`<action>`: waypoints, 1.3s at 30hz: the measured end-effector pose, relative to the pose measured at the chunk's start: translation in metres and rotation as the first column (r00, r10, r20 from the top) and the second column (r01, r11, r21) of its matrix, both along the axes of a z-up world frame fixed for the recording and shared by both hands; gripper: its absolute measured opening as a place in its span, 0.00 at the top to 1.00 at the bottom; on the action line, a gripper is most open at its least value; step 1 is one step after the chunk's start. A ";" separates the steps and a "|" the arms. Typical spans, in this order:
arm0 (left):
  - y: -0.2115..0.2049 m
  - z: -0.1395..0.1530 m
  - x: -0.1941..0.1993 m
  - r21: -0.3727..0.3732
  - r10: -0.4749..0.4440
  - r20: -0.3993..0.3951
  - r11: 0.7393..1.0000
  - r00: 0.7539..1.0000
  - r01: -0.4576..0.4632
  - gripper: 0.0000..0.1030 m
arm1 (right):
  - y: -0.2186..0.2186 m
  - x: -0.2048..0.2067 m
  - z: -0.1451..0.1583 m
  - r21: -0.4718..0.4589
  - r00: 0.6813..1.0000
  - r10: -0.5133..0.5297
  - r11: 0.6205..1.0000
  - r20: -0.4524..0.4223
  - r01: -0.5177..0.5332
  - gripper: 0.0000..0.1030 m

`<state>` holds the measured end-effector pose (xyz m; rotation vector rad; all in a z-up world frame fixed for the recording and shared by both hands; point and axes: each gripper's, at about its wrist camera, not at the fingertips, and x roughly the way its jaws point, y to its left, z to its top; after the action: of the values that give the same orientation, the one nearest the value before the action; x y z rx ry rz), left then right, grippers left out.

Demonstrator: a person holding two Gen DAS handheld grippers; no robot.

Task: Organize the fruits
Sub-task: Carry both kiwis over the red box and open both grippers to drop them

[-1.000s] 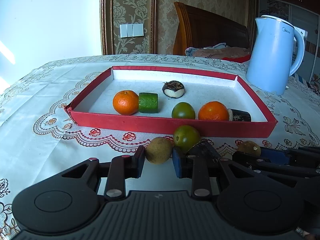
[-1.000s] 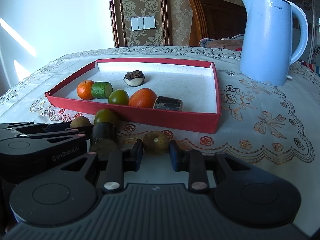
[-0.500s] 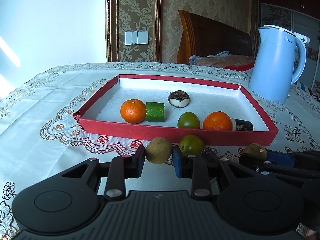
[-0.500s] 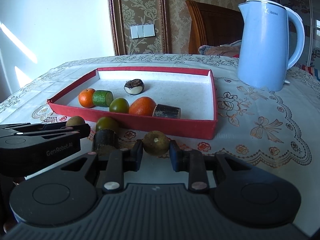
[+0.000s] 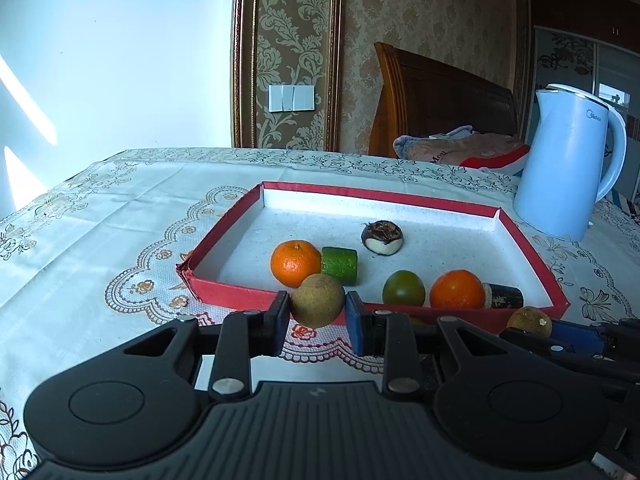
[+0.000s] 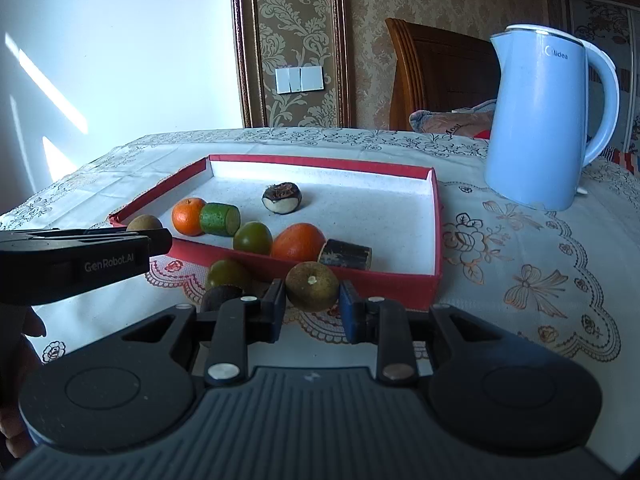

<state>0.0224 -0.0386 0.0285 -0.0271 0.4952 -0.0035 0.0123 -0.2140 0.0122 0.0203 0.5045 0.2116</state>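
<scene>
A: What do the jaws hold?
B: The left gripper [image 5: 317,312] is clenched on a brown round fruit [image 5: 317,305]; the right gripper [image 6: 312,304] grasps another brownish fruit [image 6: 312,286].
A: And beyond them?
B: At twelve o'clock, the red tray [image 6: 436,224] holds two oranges, a green fruit [image 6: 252,237] and cut pieces. At two o'clock stands a blue kettle [image 6: 540,128].

There were two oranges [image 6: 189,216] [image 6: 298,242], two green round fruits [image 6: 252,237] [image 6: 228,275], two brown fruits [image 6: 311,286] [image 5: 317,300], one green cylinder [image 6: 219,219], one red tray [image 6: 436,216] and one kettle [image 6: 540,120].
</scene>
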 end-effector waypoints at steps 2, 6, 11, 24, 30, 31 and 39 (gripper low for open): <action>0.003 0.005 0.004 0.001 0.010 0.013 1.000 1.000 -0.010 0.72 | 0.001 0.001 0.006 -0.005 1.000 0.007 1.000 0.015 -0.007 0.73; 0.011 0.011 0.012 -0.002 0.037 0.032 0.999 0.999 -0.037 0.72 | 0.005 0.005 0.022 -0.022 0.998 0.023 1.000 0.050 -0.022 0.74; 0.022 0.017 0.028 -0.006 0.066 0.028 0.998 0.997 -0.066 0.72 | 0.005 0.025 0.034 -0.033 0.998 0.024 0.999 0.064 -0.022 0.74; 0.006 -0.001 0.084 -0.015 -0.036 -0.078 0.999 0.996 0.035 0.72 | -0.001 0.103 0.019 -0.016 0.998 -0.017 1.000 -0.052 0.017 0.73; -0.002 -0.003 0.082 0.031 -0.048 -0.051 0.998 0.998 0.049 0.72 | 0.004 0.107 0.013 0.015 0.998 0.017 1.000 -0.062 -0.017 0.73; -0.003 -0.004 0.082 0.040 -0.046 -0.043 0.998 0.998 0.047 0.72 | 0.006 0.106 0.014 0.017 0.998 0.033 0.999 -0.057 -0.032 0.73; -0.008 -0.006 0.083 0.064 -0.040 -0.004 0.997 0.999 0.040 0.72 | 0.026 0.114 0.004 -0.003 0.992 0.080 0.997 -0.094 -0.081 0.73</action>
<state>0.1057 -0.0466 0.0223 0.0453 0.4986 -0.0270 0.1264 -0.1884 0.0158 0.0029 0.5999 0.2885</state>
